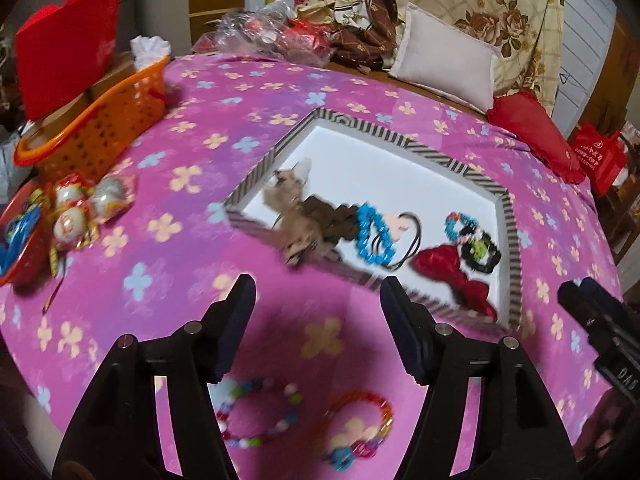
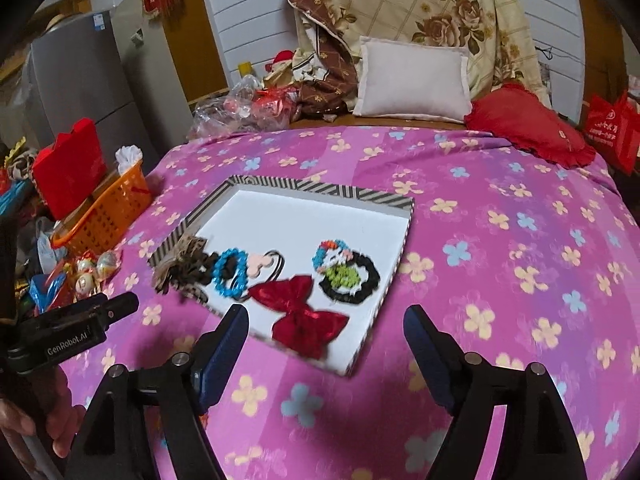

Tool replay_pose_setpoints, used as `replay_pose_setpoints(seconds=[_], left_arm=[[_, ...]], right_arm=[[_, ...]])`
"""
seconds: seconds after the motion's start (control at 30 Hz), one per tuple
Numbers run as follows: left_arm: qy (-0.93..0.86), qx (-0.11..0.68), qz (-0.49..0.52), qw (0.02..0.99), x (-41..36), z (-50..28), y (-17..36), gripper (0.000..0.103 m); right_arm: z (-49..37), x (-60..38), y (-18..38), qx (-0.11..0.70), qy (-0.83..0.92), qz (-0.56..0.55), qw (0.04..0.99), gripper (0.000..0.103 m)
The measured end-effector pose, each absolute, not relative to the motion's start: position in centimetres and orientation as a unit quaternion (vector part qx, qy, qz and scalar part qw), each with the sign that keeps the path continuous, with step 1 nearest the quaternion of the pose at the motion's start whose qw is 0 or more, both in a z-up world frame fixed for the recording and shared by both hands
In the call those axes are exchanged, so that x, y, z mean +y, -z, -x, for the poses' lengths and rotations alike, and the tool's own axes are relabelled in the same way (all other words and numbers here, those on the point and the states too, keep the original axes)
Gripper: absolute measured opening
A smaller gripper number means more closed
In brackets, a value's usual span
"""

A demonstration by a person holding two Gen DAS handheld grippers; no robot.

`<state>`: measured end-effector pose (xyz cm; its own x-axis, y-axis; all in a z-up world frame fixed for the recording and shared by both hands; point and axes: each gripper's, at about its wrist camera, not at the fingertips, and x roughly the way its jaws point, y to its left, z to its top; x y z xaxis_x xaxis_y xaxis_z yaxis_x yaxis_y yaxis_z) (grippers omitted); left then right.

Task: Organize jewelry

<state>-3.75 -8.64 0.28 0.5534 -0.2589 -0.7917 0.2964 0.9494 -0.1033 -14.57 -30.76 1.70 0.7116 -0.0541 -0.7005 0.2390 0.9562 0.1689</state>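
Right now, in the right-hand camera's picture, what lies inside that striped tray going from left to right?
Along the striped tray: brown furry hair piece → blue beaded bracelet → red bow → black ruffled scrunchie.

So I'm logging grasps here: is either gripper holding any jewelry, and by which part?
Nothing is held. The left gripper and right gripper both hang open and empty above the bedspread.

orange basket (image 1: 100,128) | white pillow (image 2: 414,80) | red cushion (image 2: 528,128) | floral bedspread (image 2: 500,280)
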Motion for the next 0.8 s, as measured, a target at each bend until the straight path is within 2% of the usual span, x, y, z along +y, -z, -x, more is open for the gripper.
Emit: replay_pose_setpoints(seconds=[0.47,0.6,0.8], left_arm=[[0.127,0.411,-0.044,0.901,-5.3,9.5,1.1,0.065],[0.120,0.394,-0.045,0.910,-5.0,10.1,1.7,0.065],[0.120,0.405,-0.061,0.905,-5.0,9.4,3.4,0.065]], right_arm=[[18.9,-28.2,0.2,0.369,0.075,-0.132,0.917,0.078],[19.3,-27.8,0.6,0.348,0.077,-0.128,0.926,0.078],[18.7,-27.6,1.4,0.362,0.080,-0.107,0.922,0.079]])
